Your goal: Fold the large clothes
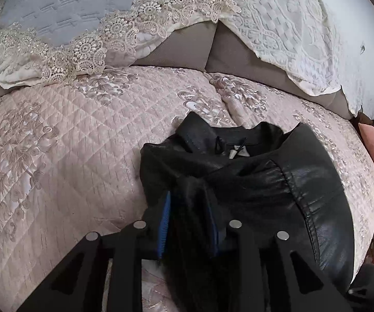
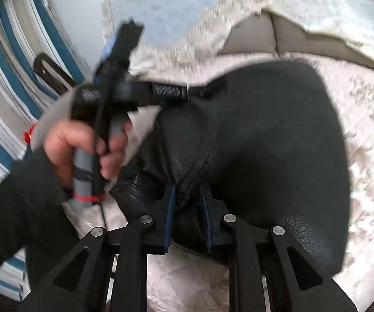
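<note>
- The black leather jacket (image 1: 252,176) lies bunched on the quilted pink bedspread (image 1: 57,156), its collar toward the lace-edged pillows (image 1: 96,39) and its length running back from them toward both grippers.
- The left hand-held gripper (image 1: 189,221) pinches a dark fold at the jacket's near edge, pads pressed on the cloth.
- The right hand-held gripper (image 2: 187,218) likewise clamps a seam of the jacket's near edge; both sit equally close.
- The jacket looks glossy, grained, thick and heavily creased; it is not yet flat.
</note>
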Action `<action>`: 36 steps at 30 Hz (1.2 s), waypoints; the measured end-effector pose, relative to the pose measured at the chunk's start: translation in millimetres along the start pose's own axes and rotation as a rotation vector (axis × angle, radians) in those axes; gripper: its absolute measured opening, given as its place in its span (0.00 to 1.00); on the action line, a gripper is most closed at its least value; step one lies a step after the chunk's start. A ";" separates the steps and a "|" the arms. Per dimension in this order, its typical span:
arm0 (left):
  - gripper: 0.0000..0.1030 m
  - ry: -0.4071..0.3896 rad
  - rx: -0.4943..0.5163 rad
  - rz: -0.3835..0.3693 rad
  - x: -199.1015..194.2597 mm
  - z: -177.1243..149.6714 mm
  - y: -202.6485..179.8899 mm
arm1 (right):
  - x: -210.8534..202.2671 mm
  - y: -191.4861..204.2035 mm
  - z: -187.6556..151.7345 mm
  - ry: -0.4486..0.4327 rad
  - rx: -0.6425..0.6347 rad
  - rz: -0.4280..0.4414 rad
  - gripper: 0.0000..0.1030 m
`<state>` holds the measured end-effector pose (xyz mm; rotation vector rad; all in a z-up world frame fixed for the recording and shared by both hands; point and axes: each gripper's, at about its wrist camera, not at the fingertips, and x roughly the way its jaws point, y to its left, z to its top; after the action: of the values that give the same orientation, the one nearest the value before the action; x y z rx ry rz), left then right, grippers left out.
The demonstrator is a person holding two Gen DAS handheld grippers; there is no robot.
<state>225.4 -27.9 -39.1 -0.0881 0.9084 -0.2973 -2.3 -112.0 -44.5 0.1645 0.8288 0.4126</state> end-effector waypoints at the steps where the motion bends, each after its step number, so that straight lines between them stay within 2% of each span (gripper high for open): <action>1: 0.32 -0.002 -0.008 -0.001 -3.2 -0.4 1.8 | 3.0 0.9 0.4 0.002 -0.001 -0.009 0.19; 5: 0.31 -0.041 -0.016 -0.001 -36.9 -3.0 0.6 | -5.4 0.5 3.3 0.002 0.000 -0.011 0.19; 9: 0.29 -0.106 -0.011 -0.019 -89.1 -19.5 -12.9 | -31.2 -4.1 2.8 -0.035 0.028 0.004 0.19; 11: 0.29 -0.145 -0.002 -0.070 -112.6 -32.7 -25.0 | -42.3 -7.6 -0.1 -0.056 0.030 0.004 0.19; 14: 0.29 -0.158 0.035 -0.137 -130.4 -52.1 -49.6 | -57.0 -10.3 -3.8 -0.086 0.038 -0.003 0.19; 16: 0.29 -0.132 0.064 -0.155 -123.6 -62.1 -61.0 | -62.8 -14.0 -6.2 -0.101 0.047 -0.023 0.19; 18: 0.29 -0.084 0.069 -0.133 -103.2 -73.5 -63.4 | -63.9 -21.2 -9.4 -0.098 0.064 -0.048 0.19; 20: 0.27 -0.054 0.056 -0.083 -82.0 -86.4 -54.7 | -58.6 -33.2 -12.4 -0.088 0.095 -0.070 0.19; 21: 0.23 -0.043 0.034 -0.083 -74.1 -93.2 -46.9 | -57.2 -37.4 -14.8 -0.084 0.105 -0.077 0.19; 23: 0.23 -0.056 0.011 -0.106 -70.3 -102.3 -36.5 | -53.4 -44.9 -20.7 -0.066 0.124 -0.082 0.19; 30: 0.23 -0.038 -0.013 -0.101 -89.6 -86.1 -43.2 | -66.2 -45.9 -14.9 -0.091 0.119 -0.086 0.19; 36: 0.25 -0.173 -0.023 -0.117 -119.8 -35.8 -68.8 | -75.1 -61.0 -1.3 -0.128 0.134 -0.121 0.19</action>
<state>113.2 -57.0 44.1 -0.1853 0.7365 -0.3820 -30.8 -198.8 -12.5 0.2604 0.7365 0.2301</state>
